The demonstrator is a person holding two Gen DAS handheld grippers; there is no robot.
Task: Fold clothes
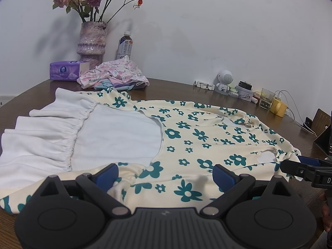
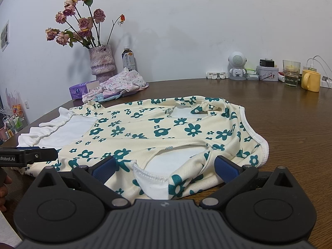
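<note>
Floral dress [image 1: 186,137] hem between both grippers' wide-spread jaws.

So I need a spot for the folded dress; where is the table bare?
Bare wood lies right of the floral dress, between its collar edge and the yellow mug, and behind it toward the robot speaker. The far left is crowded: vase, tissue pack, crumpled clothes.
</note>
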